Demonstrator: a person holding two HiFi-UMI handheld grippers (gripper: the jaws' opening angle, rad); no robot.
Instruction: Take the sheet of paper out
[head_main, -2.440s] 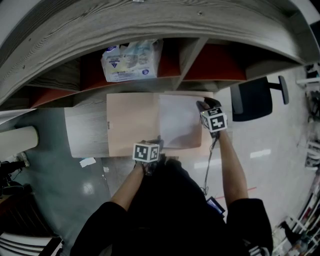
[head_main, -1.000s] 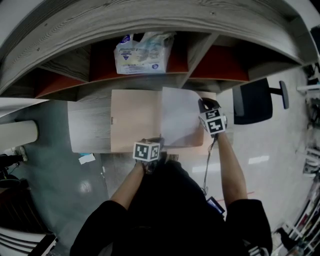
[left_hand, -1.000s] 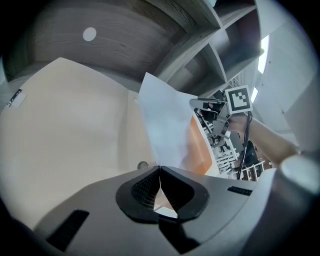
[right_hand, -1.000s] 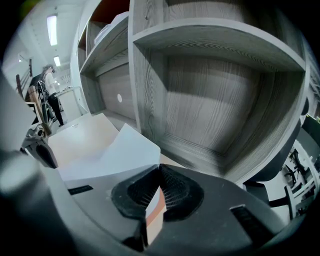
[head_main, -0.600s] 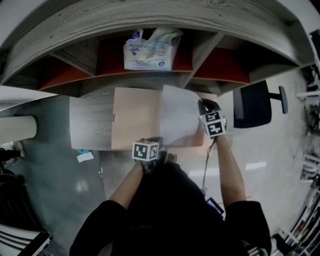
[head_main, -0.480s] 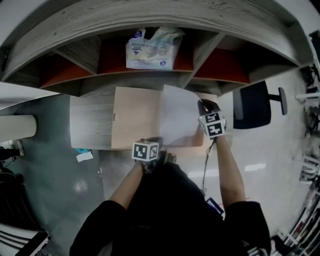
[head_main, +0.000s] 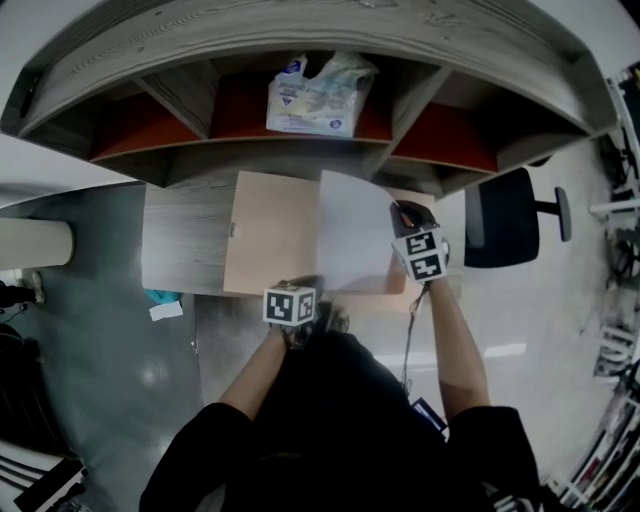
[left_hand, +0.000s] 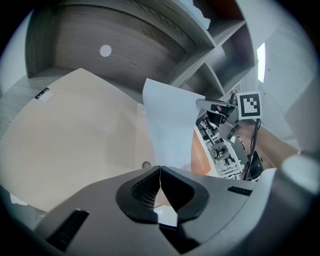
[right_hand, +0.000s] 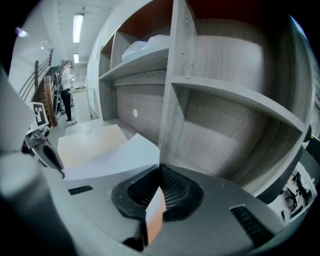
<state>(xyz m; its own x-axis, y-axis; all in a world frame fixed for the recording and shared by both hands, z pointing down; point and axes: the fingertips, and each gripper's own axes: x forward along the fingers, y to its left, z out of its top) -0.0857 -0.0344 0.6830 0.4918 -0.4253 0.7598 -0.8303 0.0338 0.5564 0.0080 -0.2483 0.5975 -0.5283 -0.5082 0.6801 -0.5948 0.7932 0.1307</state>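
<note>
The shelving unit (head_main: 300, 30) and the grey counter (head_main: 185, 240) beneath it are staying as they were. The change is all in the open tan folder (head_main: 275, 235) lying on that counter.

A couple of seconds ago the white sheet of paper (head_main: 355, 235) was resting flat on the folder's right half. Now it is coming up: its far edge is standing clear of the folder and the page is bowing upward from your right side.

Your right gripper (head_main: 400, 214) is doing this, rising with its fingers (right_hand: 175, 192) pressed together on the sheet's right edge. Your left gripper (head_main: 308, 285) is keeping its place at the folder's near edge, by the crease, with its fingers (left_hand: 145, 187) closed. What they are pinching is hard to make out, but it is probably the folder's edge, which they are pinning down.

So the task is moving along. The sheet is peeling away from the folder but is not yet free, and its near part is still hanging over the right flap. Lifting it further and drawing it off to your right looks like the way to finish.
</note>
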